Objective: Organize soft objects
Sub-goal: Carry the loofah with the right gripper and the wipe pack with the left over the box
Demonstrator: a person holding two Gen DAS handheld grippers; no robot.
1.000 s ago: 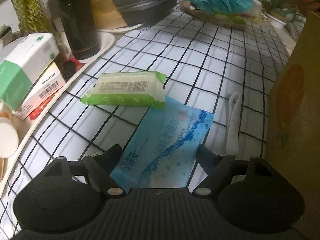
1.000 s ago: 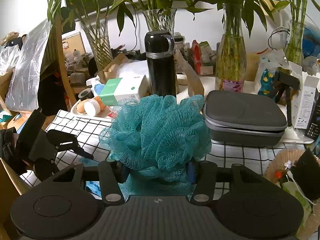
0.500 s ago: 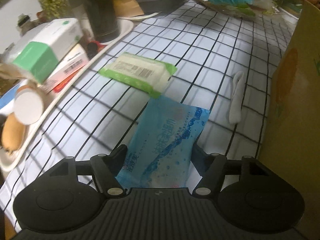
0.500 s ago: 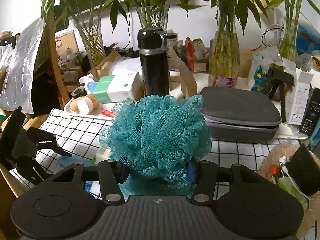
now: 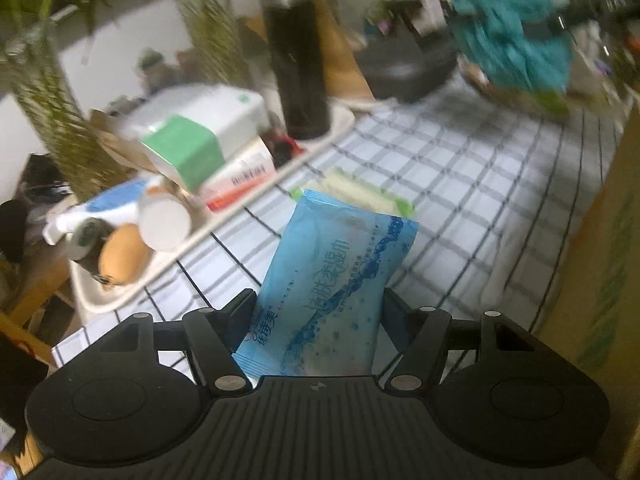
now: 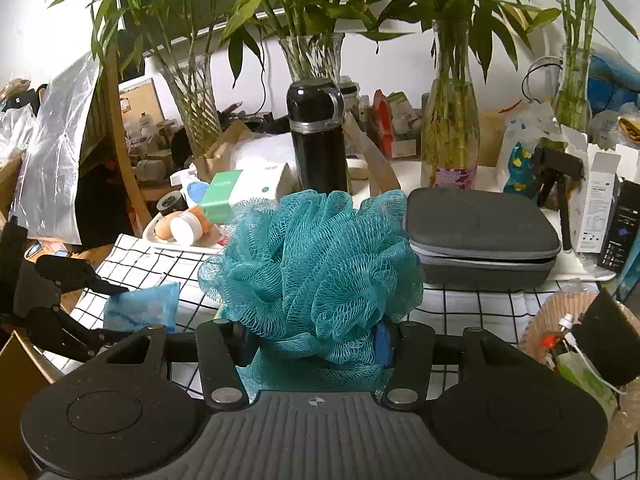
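Observation:
A blue wet-wipes pack (image 5: 336, 276) stands tilted up off the checked tablecloth (image 5: 460, 184), with my left gripper (image 5: 320, 300) shut on its lower half. The right wrist view shows that same pack (image 6: 140, 308) in the left gripper (image 6: 120, 312) at the far left. Behind it a green wipes pack (image 5: 360, 196) lies flat on the cloth. My right gripper (image 6: 316, 340) is shut on a teal mesh bath pouf (image 6: 316, 272), held above the table. The pouf (image 5: 516, 36) appears blurred at the upper right of the left wrist view.
A white tray (image 5: 224, 220) on the left holds boxes, tubes and a black flask (image 6: 318, 136). A grey zip case (image 6: 480, 236) sits at the back right, with glass vases of bamboo (image 6: 450, 128) behind it. A cardboard box (image 5: 600, 260) stands close on the left gripper's right.
The left gripper's jaws narrowed onto the blue pack and lifted it off the cloth, tilting upward. The right gripper stayed in place with the pouf.

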